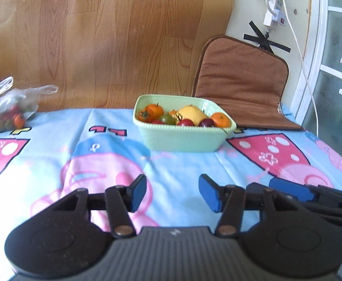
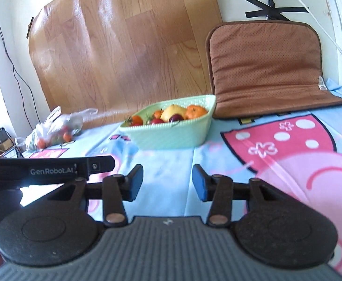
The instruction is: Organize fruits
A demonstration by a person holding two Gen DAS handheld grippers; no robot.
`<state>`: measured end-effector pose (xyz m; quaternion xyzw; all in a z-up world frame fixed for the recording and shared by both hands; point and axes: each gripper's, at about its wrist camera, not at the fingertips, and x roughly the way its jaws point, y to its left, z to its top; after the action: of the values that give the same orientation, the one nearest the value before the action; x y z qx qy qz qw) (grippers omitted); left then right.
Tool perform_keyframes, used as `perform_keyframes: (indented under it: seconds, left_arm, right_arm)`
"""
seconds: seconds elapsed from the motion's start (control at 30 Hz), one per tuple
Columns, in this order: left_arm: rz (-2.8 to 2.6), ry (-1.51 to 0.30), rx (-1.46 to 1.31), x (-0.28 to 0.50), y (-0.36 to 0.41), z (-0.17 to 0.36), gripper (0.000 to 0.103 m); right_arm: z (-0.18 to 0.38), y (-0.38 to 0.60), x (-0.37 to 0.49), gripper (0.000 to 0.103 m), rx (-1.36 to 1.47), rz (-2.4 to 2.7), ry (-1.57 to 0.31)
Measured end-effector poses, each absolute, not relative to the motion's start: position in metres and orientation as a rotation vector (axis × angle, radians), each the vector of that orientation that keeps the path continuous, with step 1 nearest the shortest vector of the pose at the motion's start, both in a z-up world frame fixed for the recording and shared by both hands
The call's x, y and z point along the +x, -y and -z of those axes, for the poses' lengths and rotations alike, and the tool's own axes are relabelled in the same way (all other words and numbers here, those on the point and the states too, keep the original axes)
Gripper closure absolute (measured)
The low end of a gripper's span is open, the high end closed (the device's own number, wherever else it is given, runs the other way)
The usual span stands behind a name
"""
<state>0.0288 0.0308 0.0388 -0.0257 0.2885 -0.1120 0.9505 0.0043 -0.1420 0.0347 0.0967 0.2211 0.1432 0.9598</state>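
Nearest my left camera, the left tongs (image 1: 172,192) sit released, blue pads apart with nothing between them, low over the cartoon-printed blue and pink cloth on the worktop (image 1: 182,164). At 3 o'clock from them I see the right tongs (image 1: 288,190) just beside, also hovering over the cloth. From the right camera, the right tongs (image 2: 167,182) are likewise spread wide and hold nothing, and the black body of the left tool, marked GenRobot.AI (image 2: 51,167), shows at 9 o'clock.

At 12 o'clock from both tongs, well apart from them, stands the pale green ribbed square bowl (image 1: 182,138) on the cloth. Inside it I count a large yellow fruit (image 1: 192,114) in the middle, orange mandarins (image 1: 220,120) toward either side, and small red, green and dark cherry tomatoes (image 1: 185,122) along the near edge.

At 10 o'clock, near the far left edge of the worktop, lies a clear plastic bag of small red and orange fruits (image 1: 9,110), knotted handles up. At 2 o'clock, behind the bowl, a brown padded cushion (image 1: 241,82) leans against the wall. A wood-grain sheet (image 1: 112,42) covers the wall behind.
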Motion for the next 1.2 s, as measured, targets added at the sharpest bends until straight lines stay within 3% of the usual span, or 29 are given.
perform_keyframes:
  seconds: [0.23, 0.33, 0.4, 0.5, 0.6, 0.73, 0.83, 1.07, 1.2]
  left_arm:
    - [0.182, -0.592, -0.038, -0.006, -0.029, -0.028, 0.043]
    - [0.150, -0.597, -0.034, -0.014, -0.030, -0.025, 0.032]
    - [0.118, -0.588, -0.025, -0.017, -0.030, -0.024, 0.018]
    - [0.087, -0.581, -0.022, -0.019, -0.032, -0.023, 0.006]
    - [0.062, -0.572, -0.012, -0.020, -0.031, -0.022, 0.000]
    - [0.022, -0.563, 0.036, -0.018, -0.026, -0.019, 0.000]
    - [-0.020, -0.549, 0.085, -0.014, -0.021, -0.018, 0.000]
    - [-0.067, -0.530, 0.118, 0.001, -0.018, -0.014, 0.000]
    - [-0.098, -0.534, 0.153, 0.011, -0.012, -0.008, 0.000]
  right_arm:
    - [-0.024, 0.139, -0.019, 0.054, 0.200, -0.271, -0.496]
    - [-0.021, 0.140, -0.026, 0.054, 0.207, -0.261, -0.506]
    - [-0.020, 0.141, -0.030, 0.054, 0.213, -0.259, -0.505]
    - [-0.019, 0.143, -0.033, 0.054, 0.218, -0.250, -0.500]
    - [-0.017, 0.146, -0.033, 0.054, 0.228, -0.244, -0.502]
    - [-0.021, 0.146, -0.027, 0.052, 0.222, -0.237, -0.491]
    - [-0.025, 0.145, -0.016, 0.044, 0.195, -0.225, -0.459]
    - [-0.017, 0.157, 0.016, 0.043, 0.199, -0.169, -0.488]
    - [-0.016, 0.162, 0.012, 0.037, 0.221, -0.193, -0.480]
